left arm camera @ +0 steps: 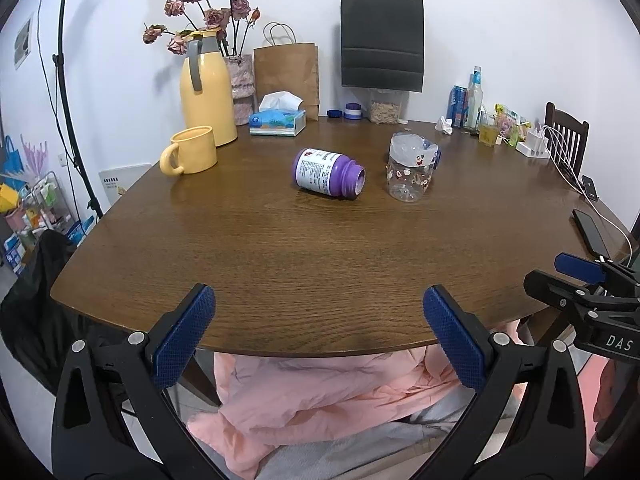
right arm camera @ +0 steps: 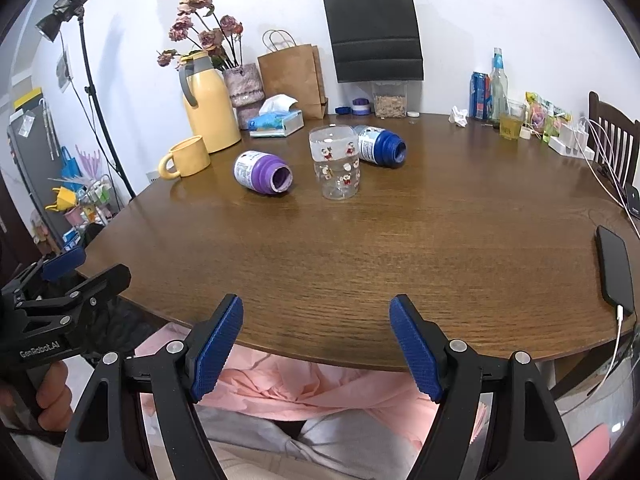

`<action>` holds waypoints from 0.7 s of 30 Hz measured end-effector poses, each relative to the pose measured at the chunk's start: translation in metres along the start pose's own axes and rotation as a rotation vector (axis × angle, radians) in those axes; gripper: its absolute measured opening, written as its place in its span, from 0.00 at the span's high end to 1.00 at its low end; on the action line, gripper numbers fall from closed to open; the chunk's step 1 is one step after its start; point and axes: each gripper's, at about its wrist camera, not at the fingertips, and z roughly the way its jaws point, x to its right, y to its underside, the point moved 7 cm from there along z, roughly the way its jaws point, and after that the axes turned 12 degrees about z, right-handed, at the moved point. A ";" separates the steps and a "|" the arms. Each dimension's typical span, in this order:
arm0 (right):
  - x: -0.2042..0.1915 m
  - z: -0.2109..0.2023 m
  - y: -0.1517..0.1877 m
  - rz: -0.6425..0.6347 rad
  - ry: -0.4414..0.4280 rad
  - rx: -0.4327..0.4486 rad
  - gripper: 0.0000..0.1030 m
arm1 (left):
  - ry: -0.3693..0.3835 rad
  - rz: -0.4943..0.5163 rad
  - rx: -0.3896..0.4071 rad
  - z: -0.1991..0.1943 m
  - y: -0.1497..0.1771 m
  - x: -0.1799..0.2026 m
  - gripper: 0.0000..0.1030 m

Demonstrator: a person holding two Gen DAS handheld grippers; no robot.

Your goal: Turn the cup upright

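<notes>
Two bottles [right arm camera: 262,171] [right arm camera: 380,146] lie open-mouthed beside the upright clear cup [right arm camera: 335,162]; both grippers' [left arm camera: 319,330] [right arm camera: 316,346] fingers gape, empty.

White letters "DAS" stand on the black body of the right tool [left arm camera: 592,280], seen at the right edge of the left wrist view. "GenRobot.AI" is printed in white on the black body of the left tool [right arm camera: 60,276], seen at the left edge of the right wrist view. The labels on the purple bottle [left arm camera: 329,173] and the blue bottle [right arm camera: 379,145] carry print too small to read.
</notes>
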 end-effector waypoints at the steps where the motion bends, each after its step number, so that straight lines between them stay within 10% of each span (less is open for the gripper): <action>1: 0.000 0.000 0.000 0.001 -0.002 0.001 0.22 | 0.000 -0.001 -0.001 0.000 0.000 0.000 0.00; 21: -0.001 0.003 0.002 -0.005 0.002 -0.007 0.22 | 0.009 -0.010 -0.025 0.006 0.004 -0.001 0.00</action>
